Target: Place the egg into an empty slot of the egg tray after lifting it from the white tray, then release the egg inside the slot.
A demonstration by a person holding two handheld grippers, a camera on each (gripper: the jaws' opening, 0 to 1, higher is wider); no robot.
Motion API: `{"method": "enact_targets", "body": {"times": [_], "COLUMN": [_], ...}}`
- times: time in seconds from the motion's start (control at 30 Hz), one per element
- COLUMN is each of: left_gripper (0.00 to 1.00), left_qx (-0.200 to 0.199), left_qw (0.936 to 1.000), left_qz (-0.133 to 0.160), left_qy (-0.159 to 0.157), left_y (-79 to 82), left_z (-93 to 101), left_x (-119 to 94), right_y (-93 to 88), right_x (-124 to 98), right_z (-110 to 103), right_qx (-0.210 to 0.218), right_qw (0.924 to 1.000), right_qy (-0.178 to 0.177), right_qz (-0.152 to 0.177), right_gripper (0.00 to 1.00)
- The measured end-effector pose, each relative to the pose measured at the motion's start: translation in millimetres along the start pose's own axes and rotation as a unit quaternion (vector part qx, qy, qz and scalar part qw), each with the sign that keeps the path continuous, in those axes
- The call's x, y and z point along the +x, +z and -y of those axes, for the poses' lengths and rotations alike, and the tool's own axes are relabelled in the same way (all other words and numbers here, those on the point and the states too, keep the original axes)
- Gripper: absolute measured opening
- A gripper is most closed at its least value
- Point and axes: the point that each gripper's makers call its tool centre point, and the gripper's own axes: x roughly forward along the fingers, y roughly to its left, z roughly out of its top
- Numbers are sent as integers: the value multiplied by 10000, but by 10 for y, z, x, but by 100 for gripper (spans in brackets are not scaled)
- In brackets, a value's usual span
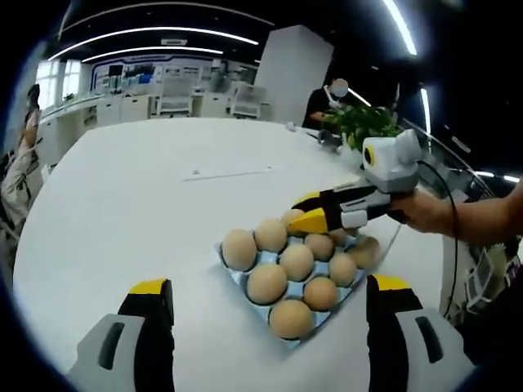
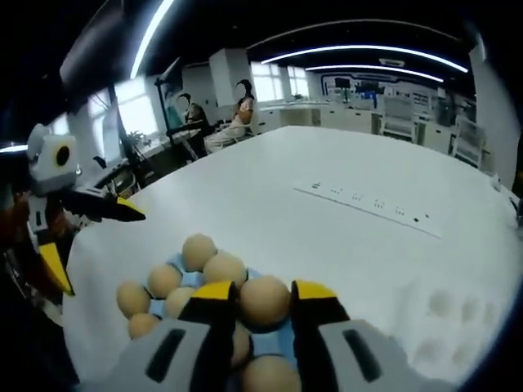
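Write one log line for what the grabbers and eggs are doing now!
right gripper: shut on egg over blue egg tray | left gripper: open, hovering nearby | egg: not released

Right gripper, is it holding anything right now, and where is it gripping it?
The right gripper holds an egg by its two opposite sides, a jaw on each, over the blue egg tray. The left gripper is open and holds nothing.
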Motion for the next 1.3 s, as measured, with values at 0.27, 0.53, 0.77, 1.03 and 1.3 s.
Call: {"method": "enact_targets", "body": {"times": [0.27, 0.53, 0.77, 1.03, 1.3], "left_gripper": [99, 99, 99, 99, 99], "left_qx": [-296, -466, -583, -580, -622], "left_qw": [9992, 9987, 9980, 9978, 9973], "left_qz": [259, 194, 220, 293, 341], "left_qy": [71, -17, -137, 108, 203], "left_y": [89, 69, 68, 102, 130], "left_z": [-33, 67, 163, 22, -43], "left_x": [-5, -37, -55, -78, -113], "right_y": [109, 225, 69, -618, -791], "right_x": [-163, -679, -1676, -2060, -1948], "right_z": [53, 517, 1623, 2228, 2373], "right_qx": [29, 430, 1063, 1255, 1276], "right_qw": [9997, 9896, 9397, 9166, 9163], "right_qy": [-148, -1063, -2935, -3726, -3760], "right_qz": [204, 867, 1395, 725, 516], "right_gripper": [26, 26, 27, 27, 28]}}
